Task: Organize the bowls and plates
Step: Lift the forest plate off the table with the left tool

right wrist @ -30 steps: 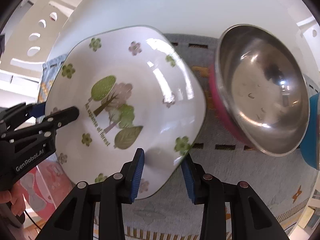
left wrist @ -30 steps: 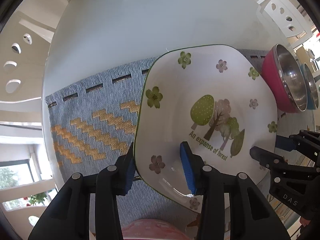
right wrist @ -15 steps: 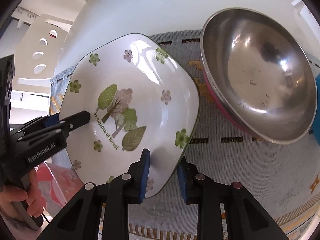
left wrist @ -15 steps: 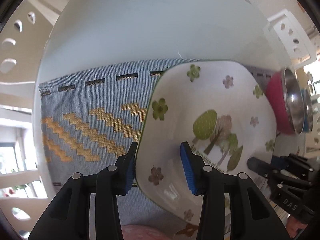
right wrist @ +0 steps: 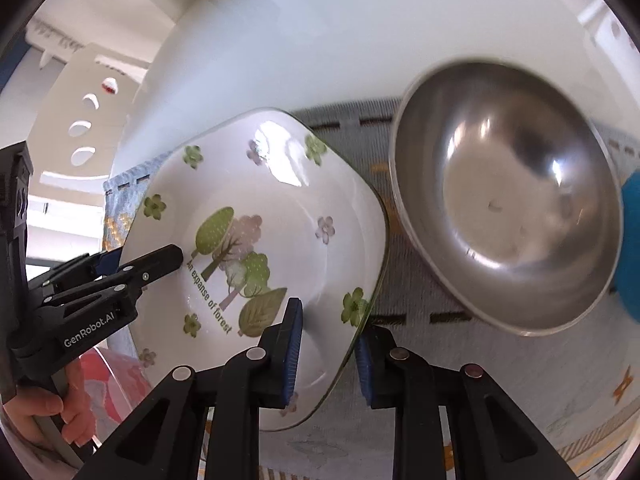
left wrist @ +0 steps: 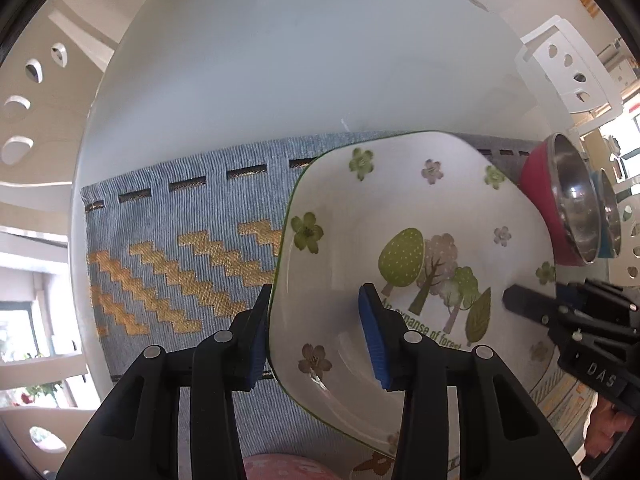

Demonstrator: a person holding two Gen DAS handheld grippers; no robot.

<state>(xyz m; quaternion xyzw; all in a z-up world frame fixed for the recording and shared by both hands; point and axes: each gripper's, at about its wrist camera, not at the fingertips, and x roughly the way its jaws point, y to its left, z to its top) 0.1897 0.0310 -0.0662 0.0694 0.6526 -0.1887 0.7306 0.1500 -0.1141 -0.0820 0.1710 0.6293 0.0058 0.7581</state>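
A square white plate with a green rim, printed with trees, small flowers and the words "An expanse of forest", is being held by both grippers at once. The left gripper is being kept clamped across the plate's left edge — one blue pad under the rim, the other pressed on the inner face beside the printed trees. The right gripper is being kept clamped across the plate's near right edge in the same way, one pad on the inner face by the leaf, the other behind the rim. Nothing is being carried in the plate; only the print and window glare are seen on it.

The plate is being held tilted over a blue-grey woven placemat with gold zigzags, which is lying on a white table. Whether the plate's far edge is touching the mat cannot be told.

Just to the right of the plate, a steel-lined bowl with a pink outside is being seen on the mat, its inside bare apart from reflections. A blue bowl is partly shown further right, its contents hidden. At the near edge, under the plate, part of a pink patterned dish is being glimpsed. White chairs with oval cut-outs are standing around the table.
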